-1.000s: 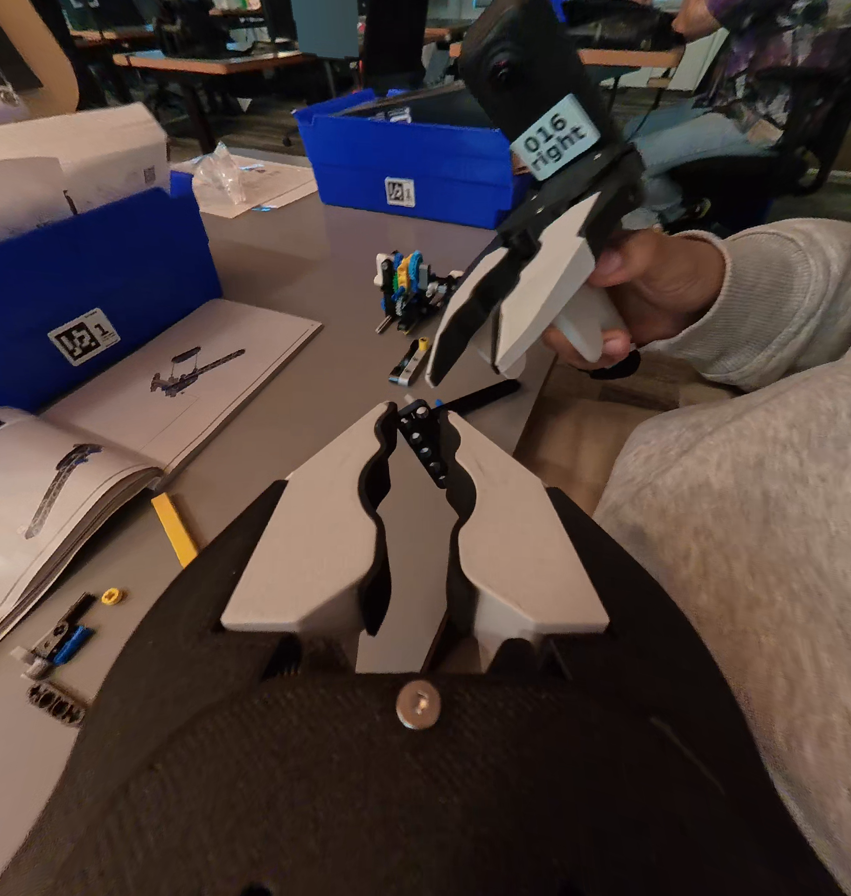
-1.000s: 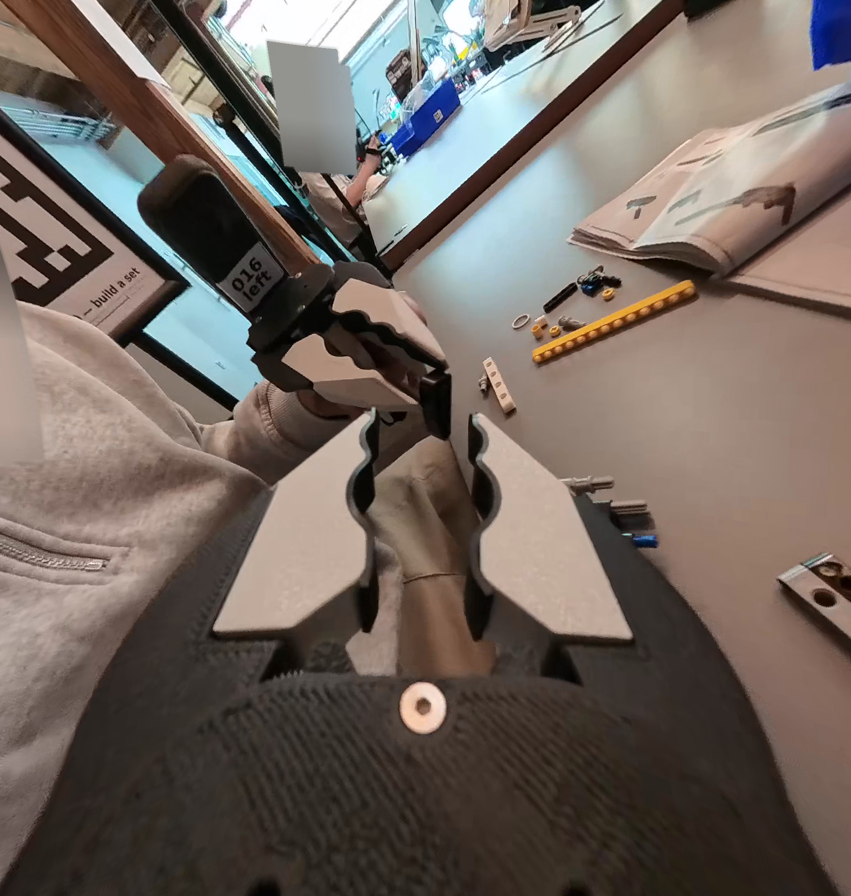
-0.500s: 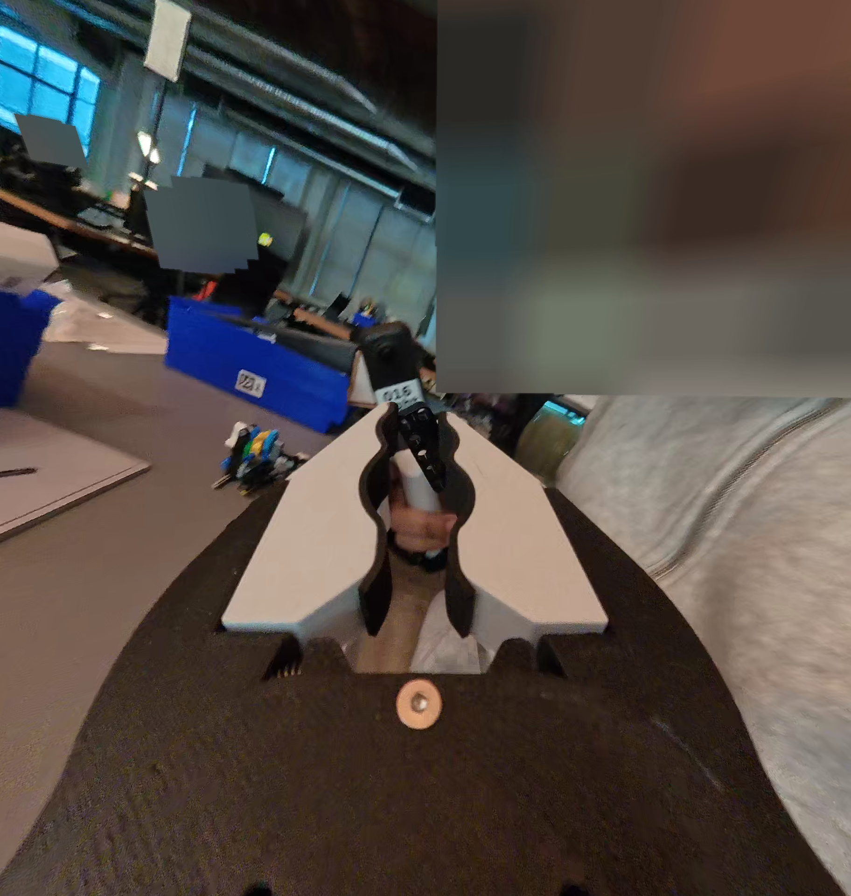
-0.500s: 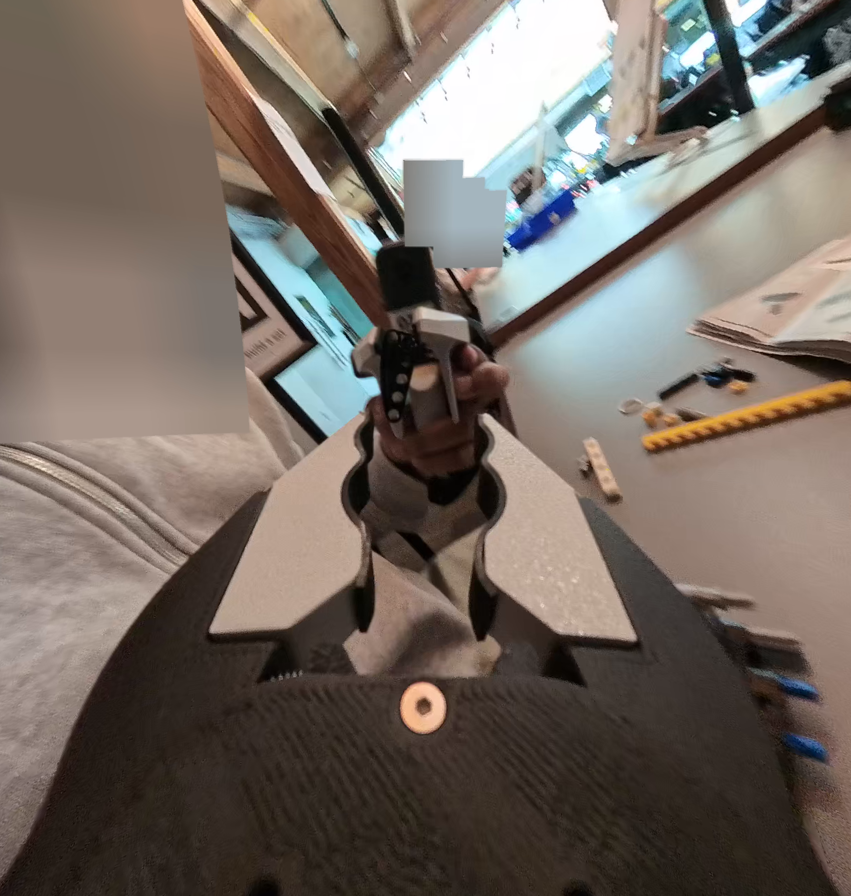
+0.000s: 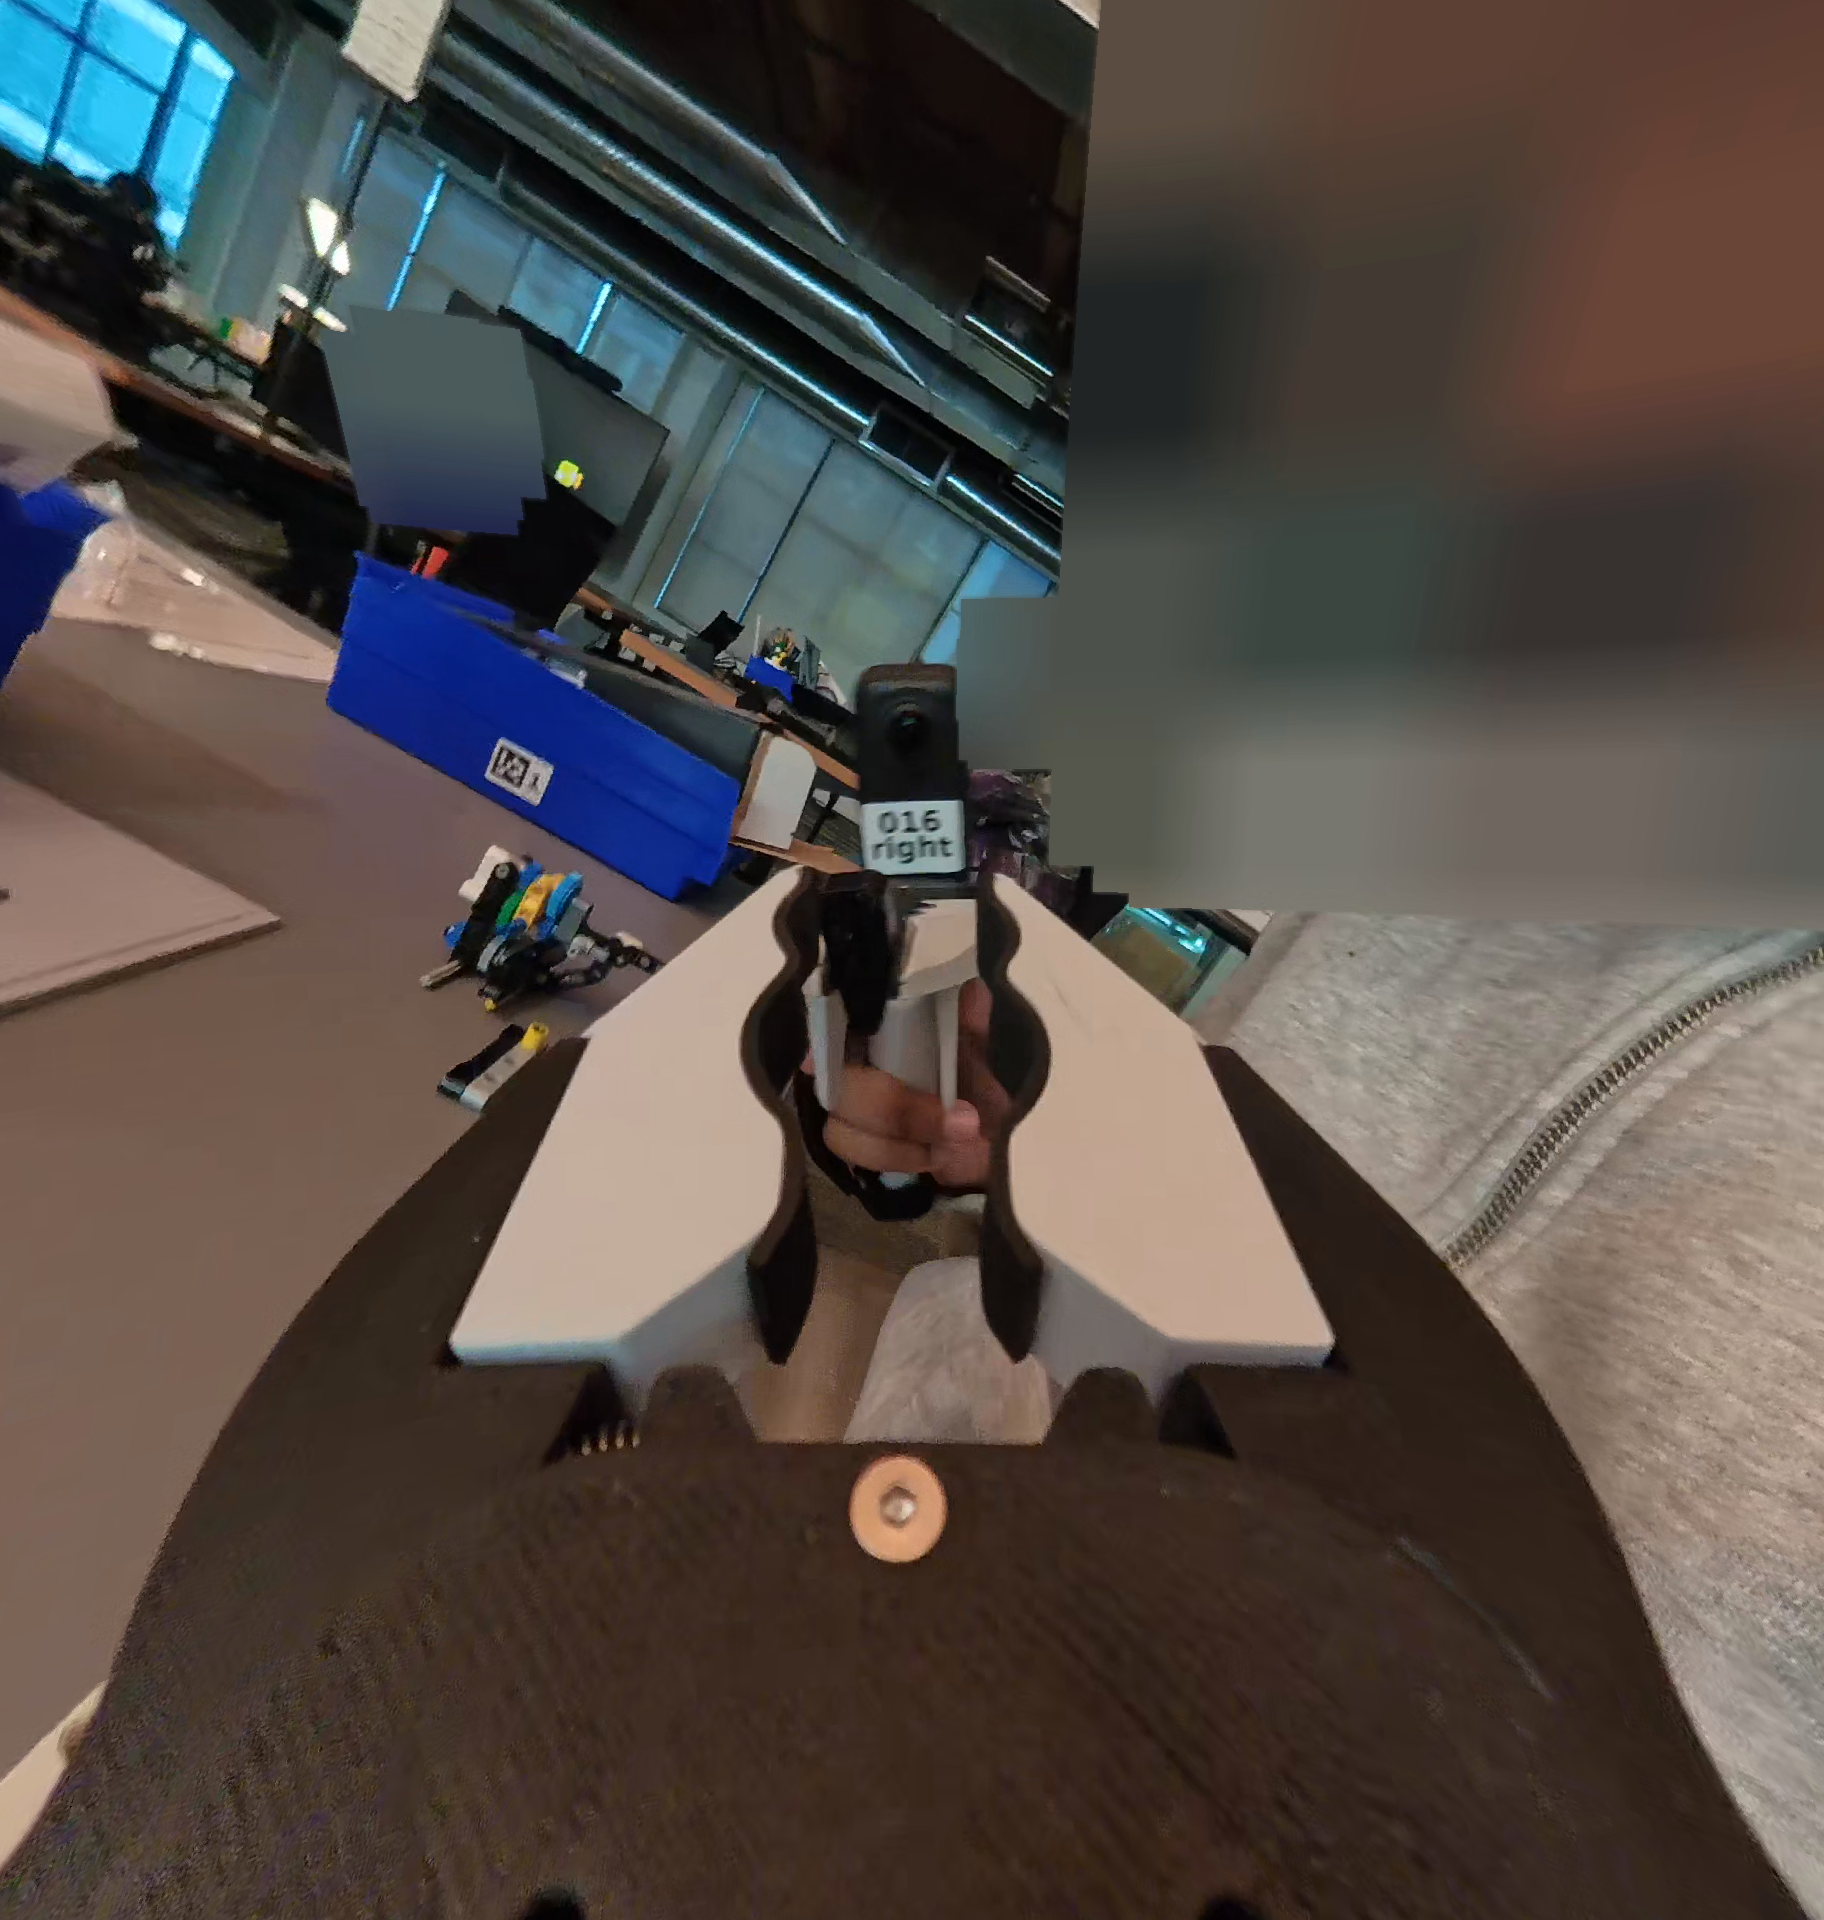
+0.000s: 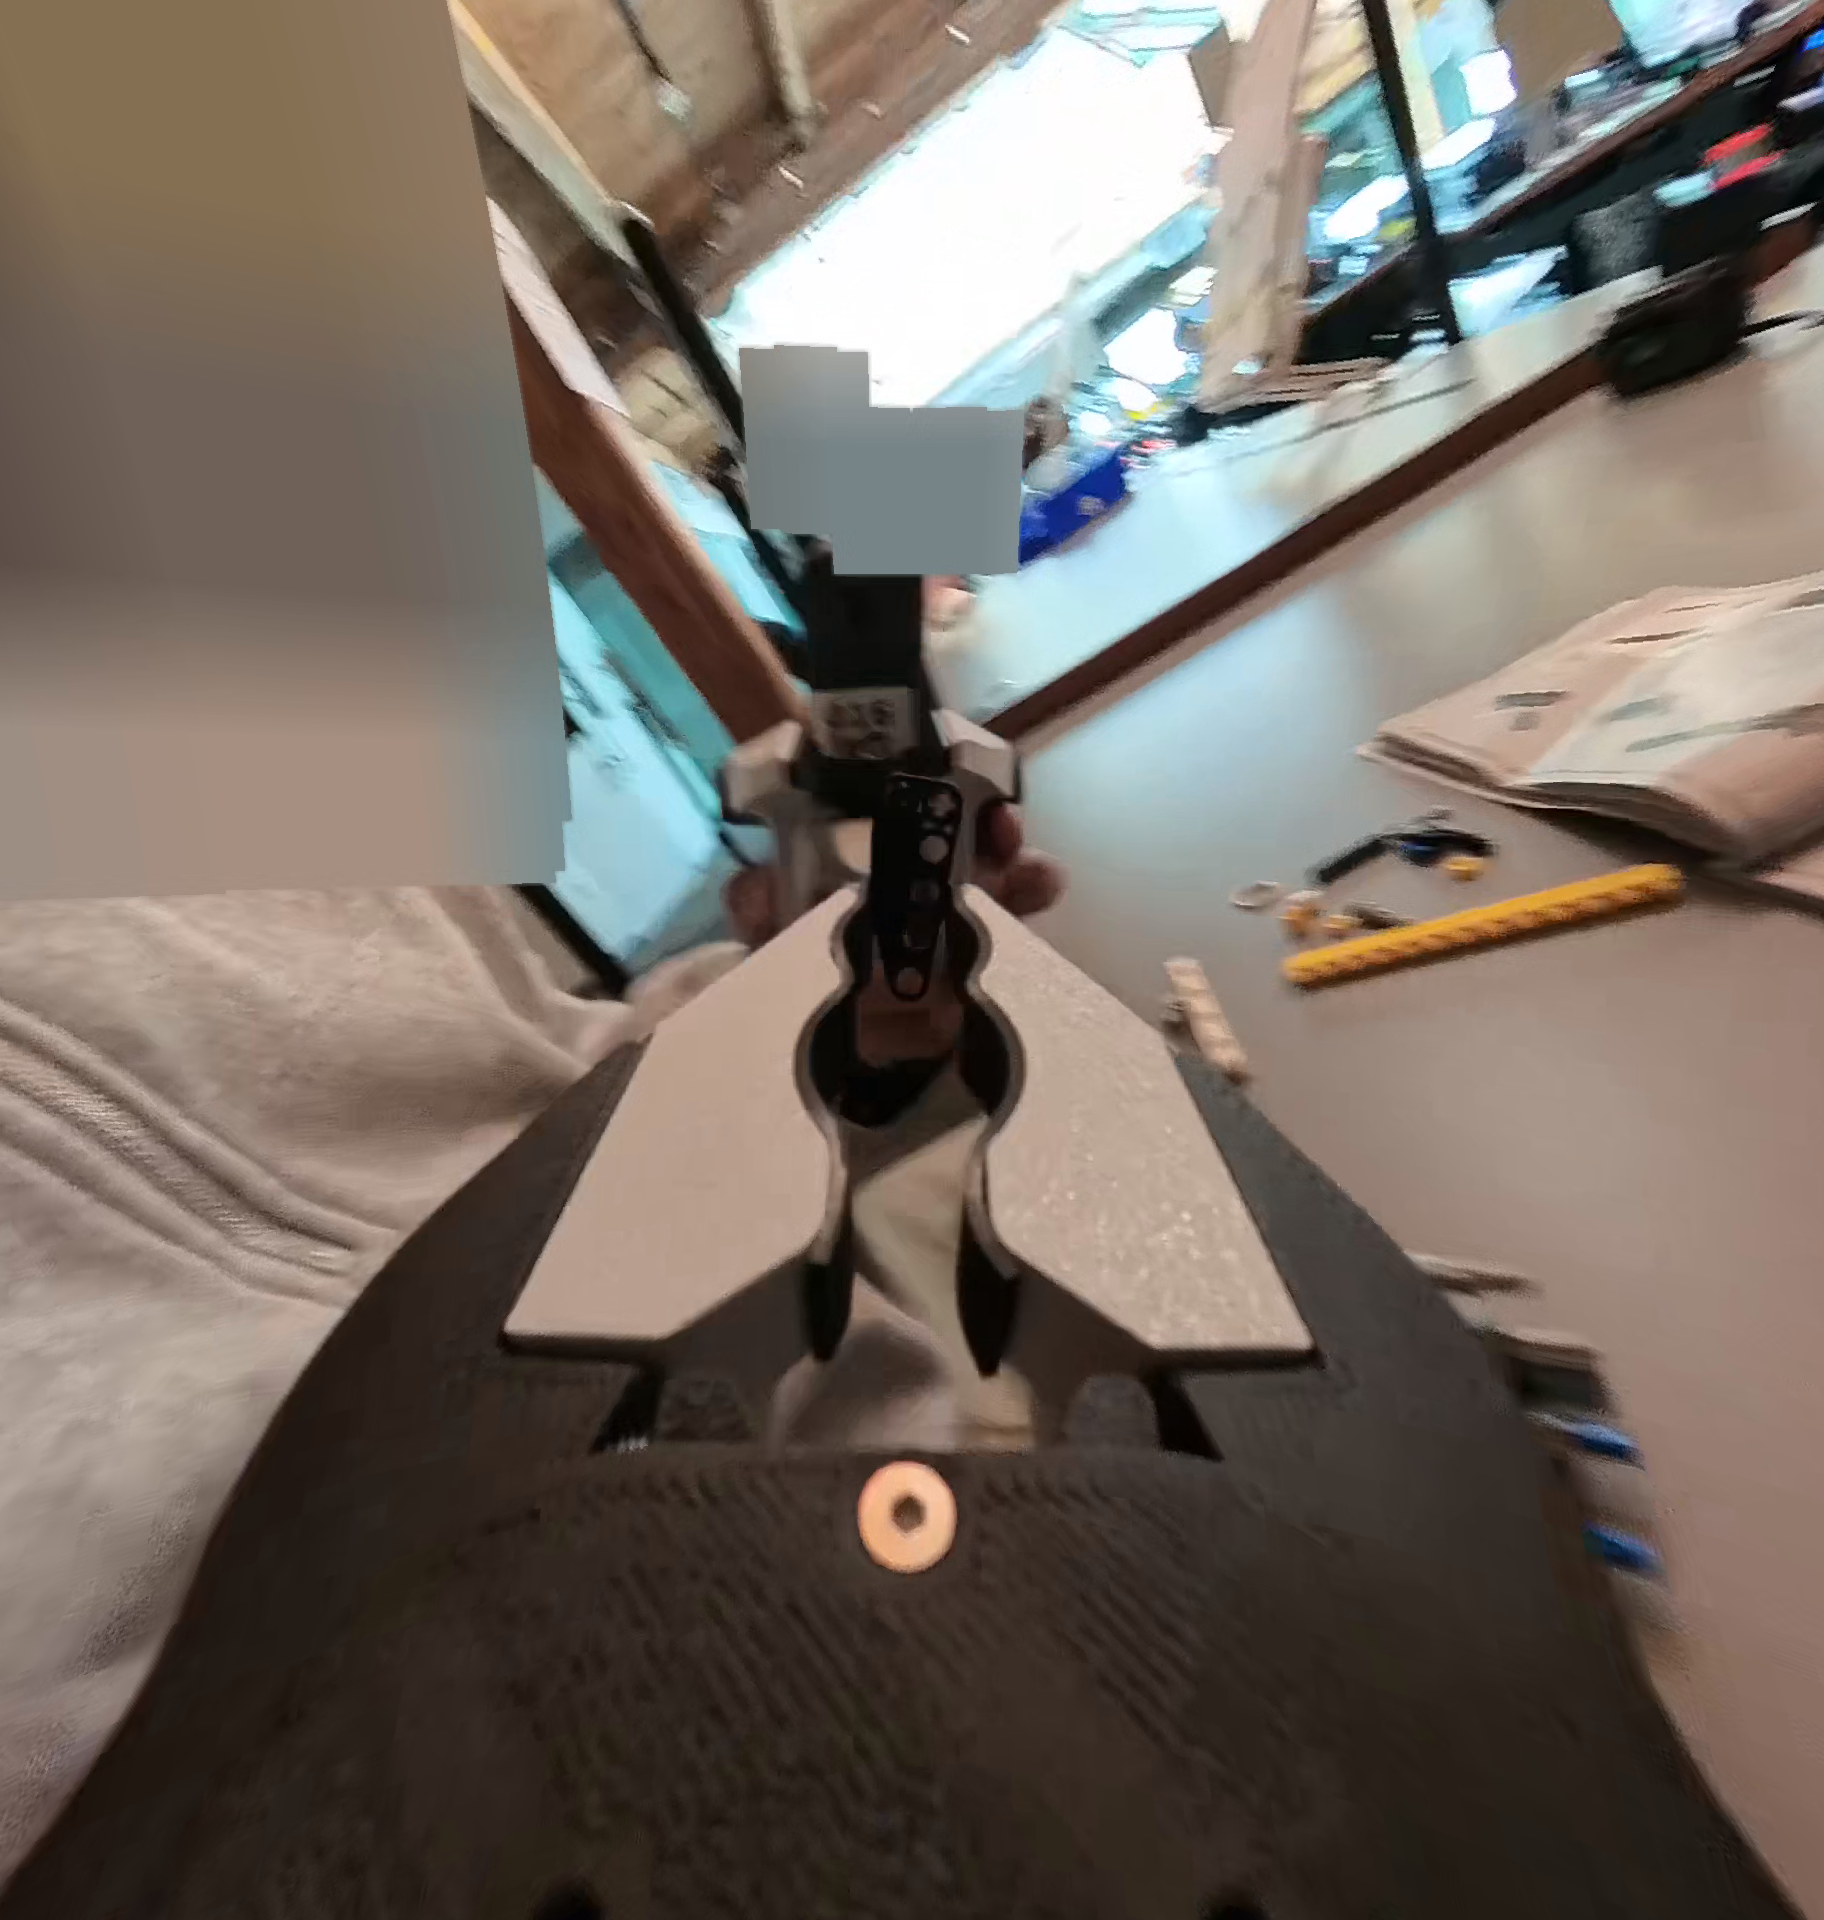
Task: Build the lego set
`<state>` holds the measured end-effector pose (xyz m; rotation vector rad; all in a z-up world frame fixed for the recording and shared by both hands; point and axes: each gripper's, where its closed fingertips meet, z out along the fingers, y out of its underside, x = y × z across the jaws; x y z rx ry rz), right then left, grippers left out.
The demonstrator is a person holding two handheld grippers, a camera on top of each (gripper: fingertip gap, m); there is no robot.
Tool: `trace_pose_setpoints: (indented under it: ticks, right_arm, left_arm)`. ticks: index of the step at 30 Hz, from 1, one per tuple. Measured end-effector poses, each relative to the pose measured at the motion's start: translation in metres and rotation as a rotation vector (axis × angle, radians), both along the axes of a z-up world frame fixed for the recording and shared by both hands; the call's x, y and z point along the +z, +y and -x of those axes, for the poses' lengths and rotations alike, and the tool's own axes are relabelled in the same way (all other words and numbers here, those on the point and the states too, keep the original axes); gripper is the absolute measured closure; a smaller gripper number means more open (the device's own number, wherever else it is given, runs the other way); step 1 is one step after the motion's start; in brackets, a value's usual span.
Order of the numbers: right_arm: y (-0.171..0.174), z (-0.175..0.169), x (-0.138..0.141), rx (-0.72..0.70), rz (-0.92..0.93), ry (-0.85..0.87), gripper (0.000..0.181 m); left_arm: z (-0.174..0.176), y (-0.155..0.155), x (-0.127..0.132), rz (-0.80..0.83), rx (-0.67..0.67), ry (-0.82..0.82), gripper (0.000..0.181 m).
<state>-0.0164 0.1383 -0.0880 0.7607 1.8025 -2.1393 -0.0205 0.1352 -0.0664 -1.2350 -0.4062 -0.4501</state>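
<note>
In the right wrist view, motion blur smears the blue-tipped pins (image 6: 1604, 1496) at the desk (image 6: 1407, 1091) edge and the small parts (image 6: 1344, 914) beside the yellow beam (image 6: 1479, 925). The instruction booklet (image 6: 1666, 727) is cut by the right edge. In the left wrist view, the black beam (image 5: 858, 971) is blurred between the left claw (image 5: 892, 914) tips.

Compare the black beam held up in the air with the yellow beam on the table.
The black beam is short; the yellow beam is much longer. The black beam stands upright, held off the table; the yellow beam lies flat on the table. Both are slim, straight lego beams.
</note>
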Motion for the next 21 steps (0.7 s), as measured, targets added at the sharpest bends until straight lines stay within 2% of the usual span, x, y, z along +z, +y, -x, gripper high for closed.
trace_pose_setpoints:
  ticks: [2,5,9,15,17,21]
  right_arm:
    - [0.009,0.013,-0.016,-0.118,-0.188,0.103,0.169]
    - [0.017,0.024,-0.034,-0.249,-0.485,0.31,0.169]
    - [0.015,0.028,-0.05,-0.324,-0.733,0.488,0.169]
    - [0.005,0.022,-0.051,-0.292,-0.703,0.493,0.169]
    - [0.006,0.022,-0.051,-0.293,-0.688,0.479,0.169]
    - [0.006,0.021,-0.05,-0.277,-0.66,0.474,0.169]
  left_arm:
    - [0.01,0.001,-0.012,0.036,-0.005,-0.097,0.149]
    - [0.018,0.007,-0.034,0.101,-0.028,-0.232,0.152]
    - [0.015,0.008,-0.037,0.111,-0.046,-0.23,0.158]
    - [0.017,0.012,-0.057,0.257,0.001,-0.166,0.165]
    - [0.015,0.013,-0.058,0.269,-0.006,-0.151,0.174]
    - [0.013,0.013,-0.057,0.27,-0.022,-0.135,0.174]
